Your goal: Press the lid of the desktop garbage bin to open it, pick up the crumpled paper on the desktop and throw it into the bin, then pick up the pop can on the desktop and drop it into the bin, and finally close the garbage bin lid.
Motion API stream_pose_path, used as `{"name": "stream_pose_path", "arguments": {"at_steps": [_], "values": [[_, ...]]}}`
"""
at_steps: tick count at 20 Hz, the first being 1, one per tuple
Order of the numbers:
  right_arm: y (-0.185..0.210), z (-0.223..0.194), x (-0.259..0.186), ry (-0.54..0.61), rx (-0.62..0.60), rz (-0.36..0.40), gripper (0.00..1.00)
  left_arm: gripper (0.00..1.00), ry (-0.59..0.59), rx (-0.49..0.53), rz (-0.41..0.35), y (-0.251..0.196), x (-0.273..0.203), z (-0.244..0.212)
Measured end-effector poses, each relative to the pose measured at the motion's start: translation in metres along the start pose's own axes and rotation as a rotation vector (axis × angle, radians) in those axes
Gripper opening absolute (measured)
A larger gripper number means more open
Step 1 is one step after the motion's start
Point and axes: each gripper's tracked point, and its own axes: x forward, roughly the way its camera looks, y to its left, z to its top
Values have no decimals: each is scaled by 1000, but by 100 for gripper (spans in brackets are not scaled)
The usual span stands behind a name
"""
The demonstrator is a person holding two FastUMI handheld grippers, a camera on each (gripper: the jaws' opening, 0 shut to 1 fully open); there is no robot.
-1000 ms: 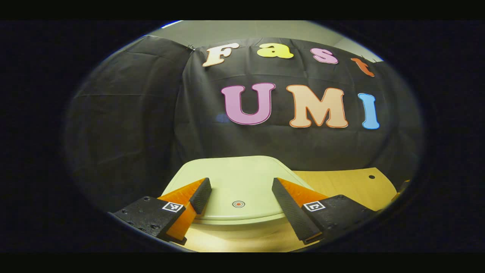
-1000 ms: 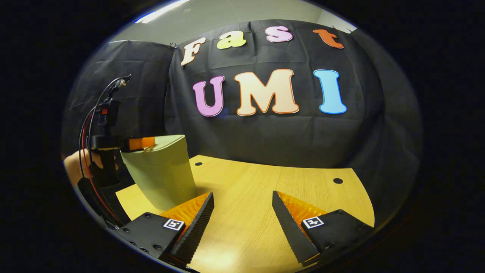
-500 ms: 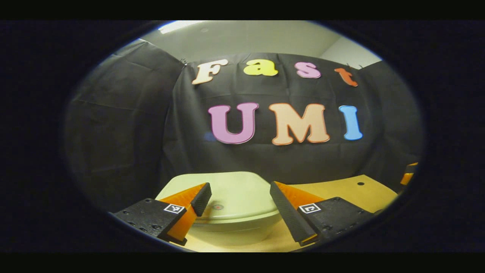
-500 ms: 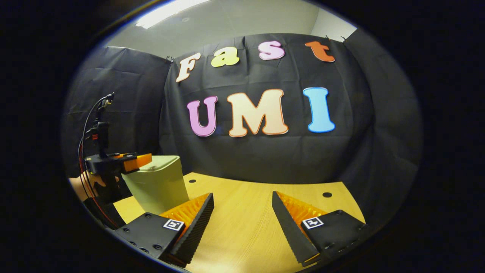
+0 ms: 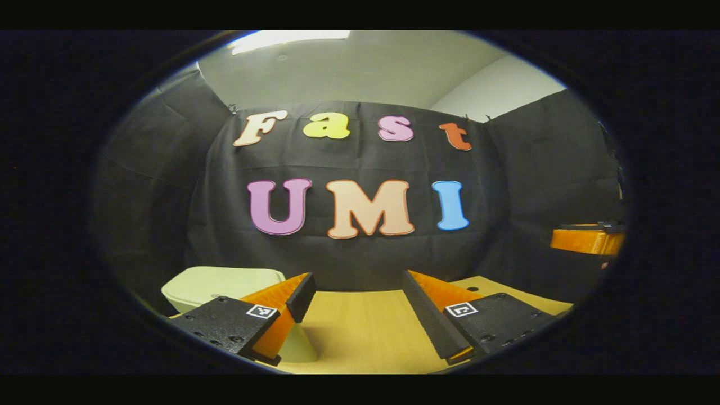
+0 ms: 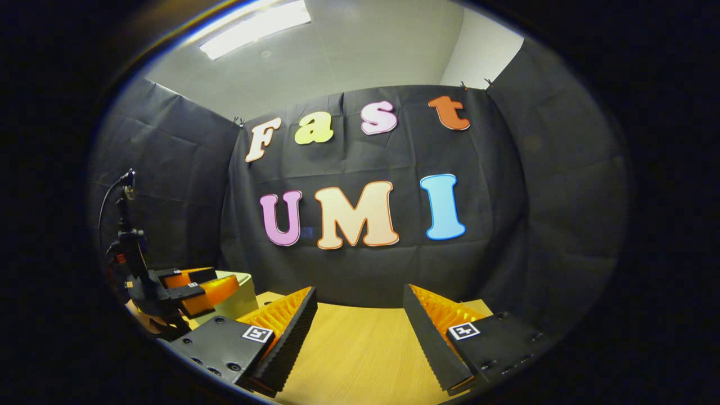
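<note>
The pale green desktop bin stands at the lower left of the left gripper view, its lid lying flat on top. My left gripper is open with nothing between its fingers, to the right of the bin and apart from it, over the wooden table. The right gripper view shows the left gripper in front of the bin, held by a hand. My right gripper is open and empty above the table.
The black cloth wall closes the table's far side and both flanks. The other gripper's body shows at the far right of the left gripper view. A small hole marks the tabletop near the back edge.
My left gripper has come off the bin lid and swung right and back, so the bin slid to the lower left. Both views have tilted upward, and the bin looks smaller and lower.
</note>
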Motion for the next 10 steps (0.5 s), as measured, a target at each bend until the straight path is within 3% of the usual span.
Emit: {"name": "stream_pose_path", "arguments": {"at_steps": [2, 10], "values": [[-11, 5, -3, -15, -19, -19, 96, 94, 11, -4, -43, -20, -2, -2], [-34, 14, -18, -50, -5, -52, 96, 93, -40, 17, -91, -53, 4, 22]]}}
